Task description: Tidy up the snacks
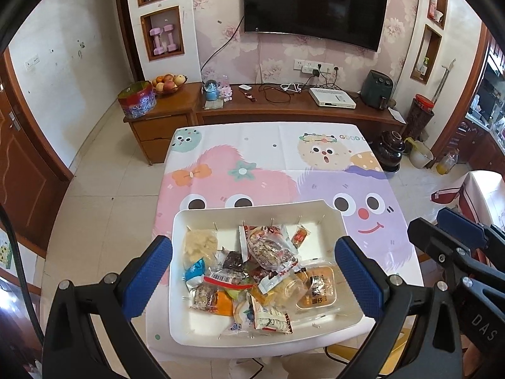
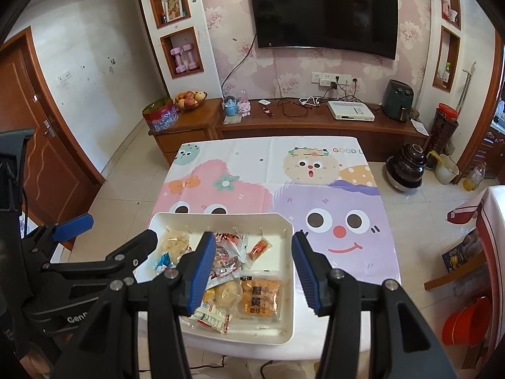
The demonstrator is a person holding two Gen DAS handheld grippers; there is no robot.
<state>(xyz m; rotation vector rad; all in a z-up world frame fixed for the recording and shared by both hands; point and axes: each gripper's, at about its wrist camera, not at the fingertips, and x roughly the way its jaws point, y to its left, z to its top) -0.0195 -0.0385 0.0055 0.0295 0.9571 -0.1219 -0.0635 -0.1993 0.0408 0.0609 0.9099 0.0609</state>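
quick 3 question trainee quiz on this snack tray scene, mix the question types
1. True or false: the white tray sits on the cartoon tablecloth.
2. The orange egg-yolk pastry pack lies at the tray's: A) far left corner B) near right corner C) centre.
3. Fill in: both the left gripper and right gripper have jaws that are ____, holding nothing.

Key: 1 true; 2 B; 3 open
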